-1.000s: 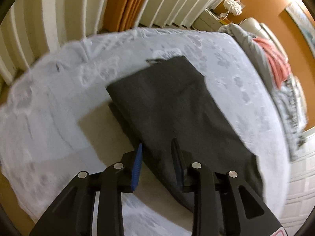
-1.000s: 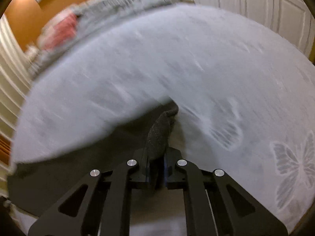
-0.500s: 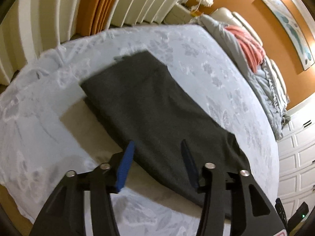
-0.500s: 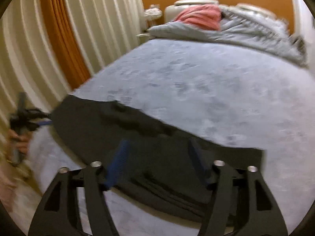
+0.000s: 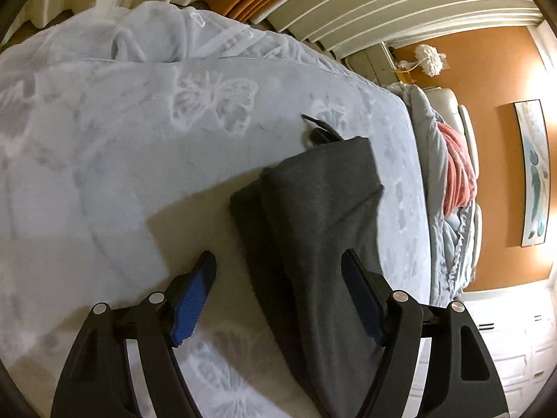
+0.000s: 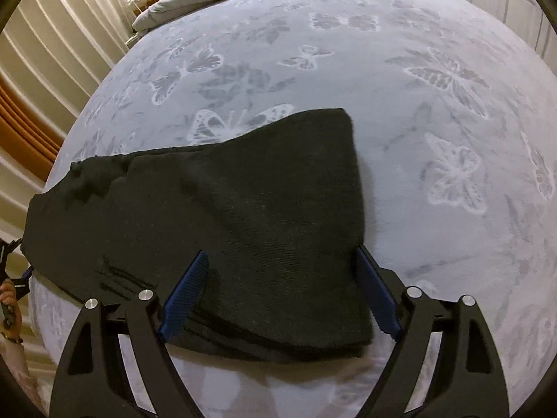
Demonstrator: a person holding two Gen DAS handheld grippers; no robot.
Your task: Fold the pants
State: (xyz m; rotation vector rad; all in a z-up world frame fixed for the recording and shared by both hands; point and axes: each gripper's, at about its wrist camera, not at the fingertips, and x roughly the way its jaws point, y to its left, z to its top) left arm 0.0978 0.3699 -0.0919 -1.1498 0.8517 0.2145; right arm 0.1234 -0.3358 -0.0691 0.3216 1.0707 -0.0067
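Dark grey pants lie folded in layers on a pale blue bedspread with a butterfly print. In the left wrist view the same pants run away from me as a narrow folded strip with a drawstring at the far end. My left gripper hangs above their near part, its jaws still opening, nothing pinched between the blue pads. My right gripper hovers over the folded end near the bed's front edge, jaws also opening wide, the cloth lying below and not gripped.
A rumpled grey duvet with a pink blanket is piled at the head of the bed. Striped curtains and an orange wall stand behind. White cabinet doors are at the right. A hand with the other gripper shows at the left edge.
Both grippers let go of the cloth and opened wide. The right one swung from the bedspread to above the folded end; the left one rolled and sank toward the pants.
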